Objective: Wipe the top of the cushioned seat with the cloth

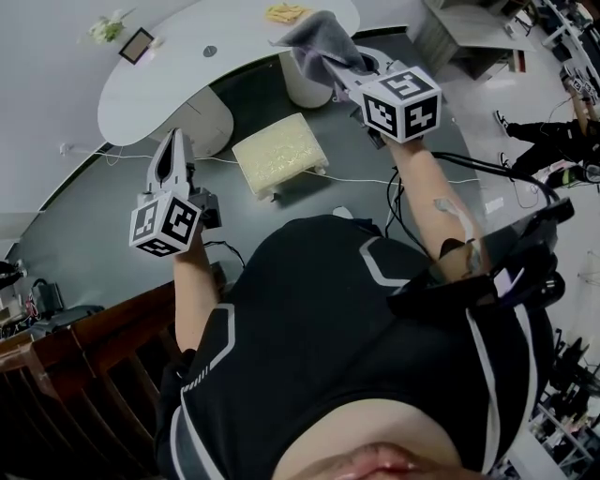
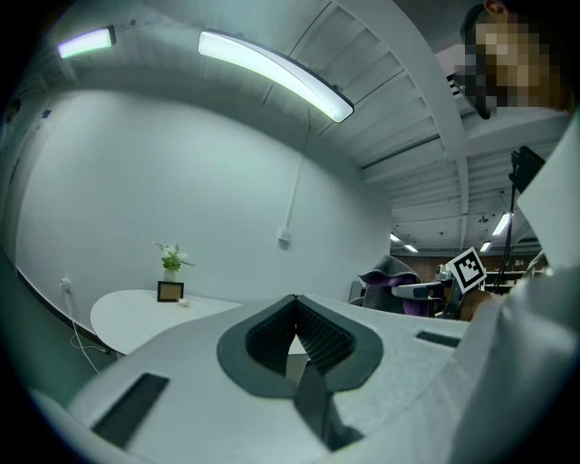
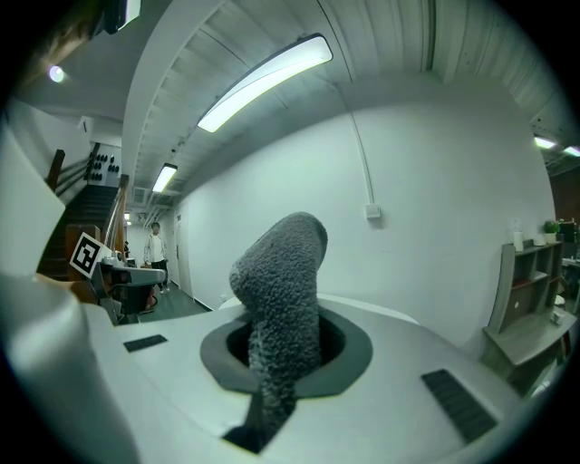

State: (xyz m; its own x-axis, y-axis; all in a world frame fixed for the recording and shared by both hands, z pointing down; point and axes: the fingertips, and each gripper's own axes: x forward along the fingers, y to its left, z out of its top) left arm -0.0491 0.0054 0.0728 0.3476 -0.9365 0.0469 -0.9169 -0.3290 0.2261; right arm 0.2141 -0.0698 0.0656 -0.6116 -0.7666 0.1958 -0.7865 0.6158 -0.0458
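Right gripper (image 1: 339, 73) is up high and clamped on the grey cloth (image 1: 317, 39). Its own view confirms it: the jaws of the right gripper (image 3: 286, 343) are pinched on the lower part of the cloth (image 3: 281, 263), and the fuzzy free end stands up out of them and bends over to the right.

Over to the left gripper (image 1: 172, 141): jaws drawn together, tips meeting, nothing between them. From the left gripper view, the ribbed pads (image 2: 319, 333) close to a point at the tip of the left gripper (image 2: 295, 300). Far off to its right sit the bunched cloth (image 2: 391, 271) and the right gripper's marker cube (image 2: 468, 268).

And the cushioned seat (image 1: 278, 153)? It's down on the grey floor (image 1: 112, 202), a pale square cushion. In the head view it lies between the two grippers: to the right of the left gripper, below and left of the right one, and well apart from both. The cloth isn't touching it.

Beyond both grippers curves a white tabletop (image 1: 178, 75), carrying a small plant (image 1: 107, 28) and a picture frame (image 1: 137, 44). Those two turn up again in the left gripper view, plant (image 2: 170, 258) just above frame (image 2: 169, 291), off to the left of the jaws.
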